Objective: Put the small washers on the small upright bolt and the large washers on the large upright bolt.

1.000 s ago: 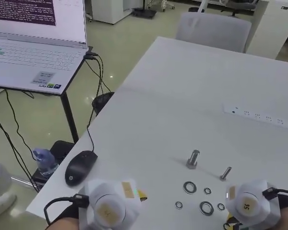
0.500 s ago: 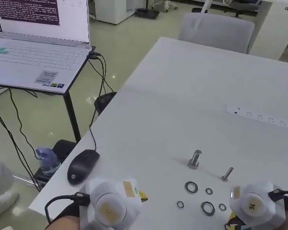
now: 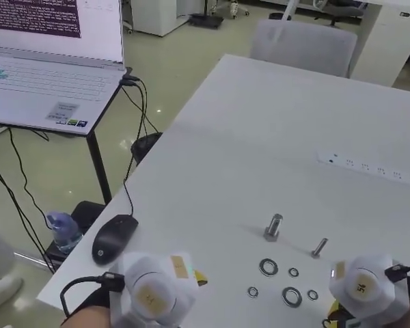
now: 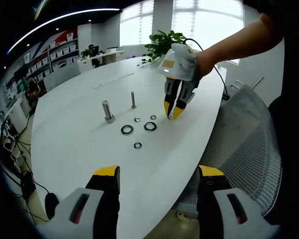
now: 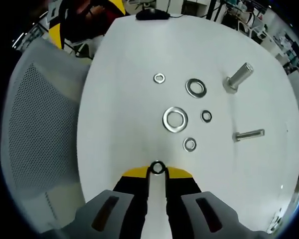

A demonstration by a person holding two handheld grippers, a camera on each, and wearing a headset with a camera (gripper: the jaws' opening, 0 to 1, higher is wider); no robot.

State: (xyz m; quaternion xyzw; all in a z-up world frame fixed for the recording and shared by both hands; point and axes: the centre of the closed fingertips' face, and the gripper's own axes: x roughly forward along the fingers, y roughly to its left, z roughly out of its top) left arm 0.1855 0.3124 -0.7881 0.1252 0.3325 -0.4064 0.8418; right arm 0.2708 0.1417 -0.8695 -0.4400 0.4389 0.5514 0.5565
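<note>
The right gripper [image 5: 158,173] was found closed on a small washer [image 5: 158,168], held by its rim at the jaw tips. The left gripper [image 4: 157,174] stood wide and empty at the table [image 4: 79,139] edge. The small upright bolt [image 5: 248,134] stood ahead and to the right of the right gripper's tips, with the large upright bolt [image 5: 237,78] further ahead. Loose washers lay between, the nearest small one [image 5: 190,144] just ahead of the tips. Recommended: carry the washer high over these, level it, centre its hole on the small bolt's tip, then release. A tilted washer would likely snag on the thread.
</note>
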